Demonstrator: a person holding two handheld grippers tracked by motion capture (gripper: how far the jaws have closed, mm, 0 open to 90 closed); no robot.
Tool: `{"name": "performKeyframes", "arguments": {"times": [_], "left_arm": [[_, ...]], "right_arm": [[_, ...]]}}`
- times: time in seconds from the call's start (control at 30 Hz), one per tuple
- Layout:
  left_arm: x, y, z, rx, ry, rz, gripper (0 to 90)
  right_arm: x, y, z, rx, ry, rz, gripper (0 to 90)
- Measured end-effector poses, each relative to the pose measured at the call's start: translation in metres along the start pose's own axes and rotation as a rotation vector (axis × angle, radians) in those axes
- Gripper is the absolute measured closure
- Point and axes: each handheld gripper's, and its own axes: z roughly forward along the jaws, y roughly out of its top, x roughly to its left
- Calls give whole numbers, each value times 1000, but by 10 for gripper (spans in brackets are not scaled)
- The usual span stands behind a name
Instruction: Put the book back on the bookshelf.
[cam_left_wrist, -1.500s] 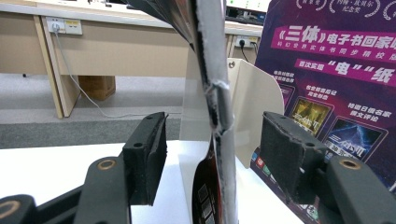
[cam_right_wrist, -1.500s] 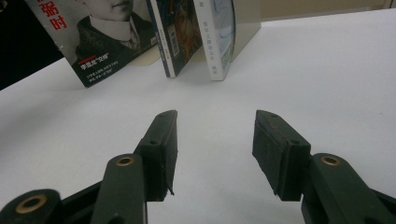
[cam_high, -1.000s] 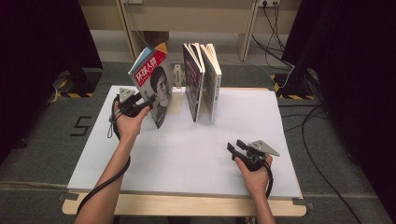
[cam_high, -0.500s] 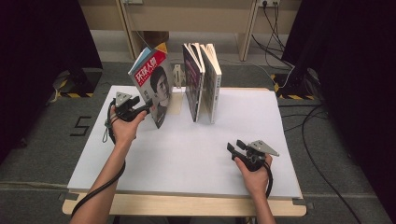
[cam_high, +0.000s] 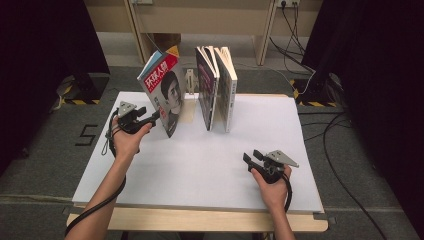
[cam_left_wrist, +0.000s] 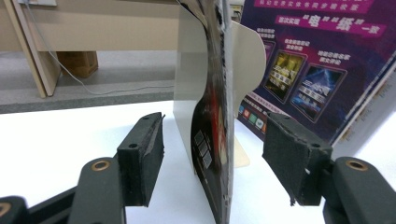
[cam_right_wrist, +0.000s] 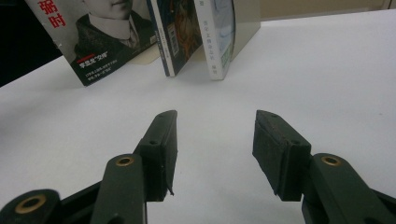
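The tilted magazine (cam_high: 162, 92) left of the standing books (cam_high: 216, 85) bears white characters 环球人物 on its red cover band. Left of the desk (cam_high: 200, 165), a black 5 (cam_high: 89, 135) marks the floor.

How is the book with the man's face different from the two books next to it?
The face magazine leans over, tilted; the two books stand nearly upright, pressed together. The open left gripper straddles the magazine's edge; nothing touches the books. The magazine stands apart; the books are a pair. All rest on the white table.
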Motion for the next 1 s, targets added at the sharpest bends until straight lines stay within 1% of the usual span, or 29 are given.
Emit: {"name": "performKeyframes", "arguments": {"times": [0.13,0.2,0.3,0.33,0.37,0.43,0.57,0.6,0.73,0.83,1.0], "left_arm": [[2,-2,-3,7,-1,9,366],[4,-4,-6,9,-6,2,364],[5,-5,-9,14,-10,0,363],[6,-6,-10,14,-16,-9,363],[7,-7,-11,14,-17,-10,363],[7,-9,-13,19,-16,-8,364],[7,-15,-17,28,-28,-6,363],[7,-16,-17,32,-33,-6,363],[6,-18,-23,23,-44,-9,357],[6,-19,-25,20,-43,-5,355],[6,-23,-33,16,-41,-2,353]], "right_arm": [[0,0,0,0,1,1,505],[0,0,0,0,1,1,505],[-1,0,0,2,0,3,504],[-1,0,0,3,0,2,504],[-1,0,0,3,0,2,504],[-1,0,0,2,0,1,504],[0,0,0,4,-1,1,504],[0,0,0,4,-2,-8,504],[0,0,0,7,-3,1,502],[0,0,0,6,-3,0,502],[1,0,0,5,-8,-13,502]]}}
